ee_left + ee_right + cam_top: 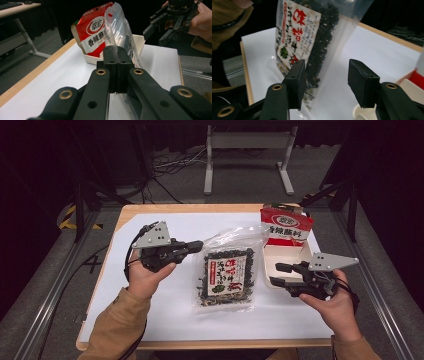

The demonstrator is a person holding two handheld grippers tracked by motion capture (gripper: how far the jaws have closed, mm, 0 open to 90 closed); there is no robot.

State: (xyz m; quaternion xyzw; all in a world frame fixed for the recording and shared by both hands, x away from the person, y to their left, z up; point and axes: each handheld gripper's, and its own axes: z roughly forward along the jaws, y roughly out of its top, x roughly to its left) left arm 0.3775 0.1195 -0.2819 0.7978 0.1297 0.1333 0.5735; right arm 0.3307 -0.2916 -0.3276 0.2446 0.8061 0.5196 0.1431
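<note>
The left tongs (196, 246) are fully closed on the clear top edge of the seaweed bag (228, 272), clamping the plastic film between the two pads, as the left gripper view shows with the film rising from between the closed jaws. The seaweed bag lies near the middle of the worktop (165, 310), with its upper left corner lifted by the grip and its lower end toward the near edge; the part of the film inside the clamp is hidden by the pads. The right tongs (278, 273) stand partly open beside the right edge of the bag. In the right gripper view the lower edge of the bag (307, 47) hangs between the jaws close to the left pad, but whether that pad touches the film cannot be made out; the far pad is clearly apart from it. The label print on the bag is too small to read. A red snack packet (285, 225) stands upright in a white tray (292, 254) near the far right corner of the worktop; its lower part is hidden by the tray wall, and the near side of the tray is covered by the right tongs in the high view. In the left gripper view the clear film overlaps the red packet (92, 32), cutting off part of its lettering.
</note>
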